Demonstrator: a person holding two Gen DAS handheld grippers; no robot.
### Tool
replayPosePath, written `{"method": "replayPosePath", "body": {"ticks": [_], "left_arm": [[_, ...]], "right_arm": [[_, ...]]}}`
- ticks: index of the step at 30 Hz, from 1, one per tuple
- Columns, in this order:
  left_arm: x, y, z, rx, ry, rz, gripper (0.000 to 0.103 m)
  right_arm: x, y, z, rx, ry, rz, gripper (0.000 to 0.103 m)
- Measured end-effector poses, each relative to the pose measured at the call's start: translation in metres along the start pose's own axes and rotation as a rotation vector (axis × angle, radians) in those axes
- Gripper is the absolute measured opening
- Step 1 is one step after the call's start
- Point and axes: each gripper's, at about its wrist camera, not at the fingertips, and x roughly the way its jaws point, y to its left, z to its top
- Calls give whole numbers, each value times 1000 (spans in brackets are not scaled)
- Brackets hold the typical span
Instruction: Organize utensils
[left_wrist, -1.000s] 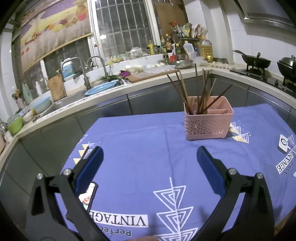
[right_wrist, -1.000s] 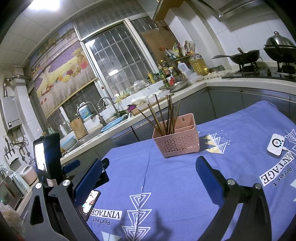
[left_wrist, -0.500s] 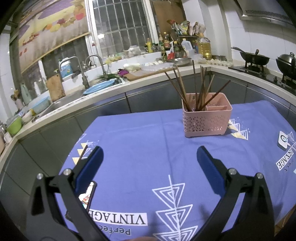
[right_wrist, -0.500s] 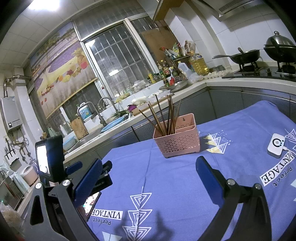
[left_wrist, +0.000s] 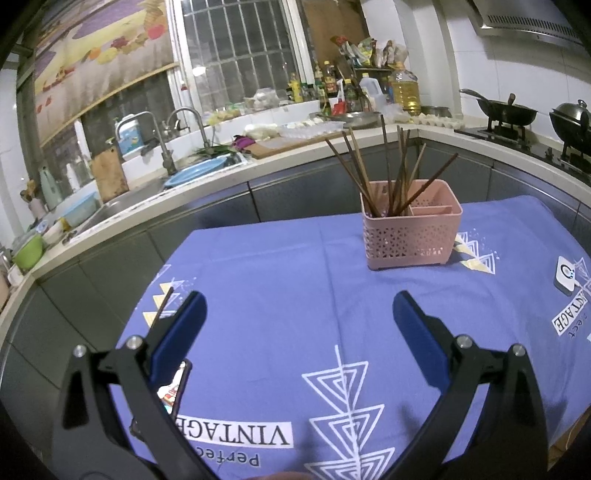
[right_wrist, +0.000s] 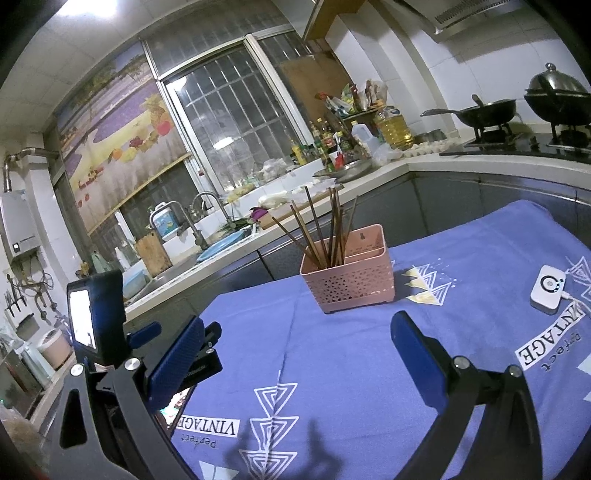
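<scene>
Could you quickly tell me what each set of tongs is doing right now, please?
Left tongs: open, holding nothing, above the cloth.
Right tongs: open, holding nothing.

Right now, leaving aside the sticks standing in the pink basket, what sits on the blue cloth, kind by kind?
pink basket: 1
loose chopstick: 1
phone: 1
small white device: 1
Total: 4
</scene>
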Motion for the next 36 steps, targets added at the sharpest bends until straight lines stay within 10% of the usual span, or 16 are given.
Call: {"method": "replayPosePath", "body": {"ticks": [18, 36], "left_arm": [[-1, -3, 2, 2, -7, -12, 97], [-4, 0, 6, -8, -12, -14, 97]], "right_arm": [[-5, 29, -18, -96, -55, -197, 99], [6, 29, -6, -92, -39, -162, 99]]}}
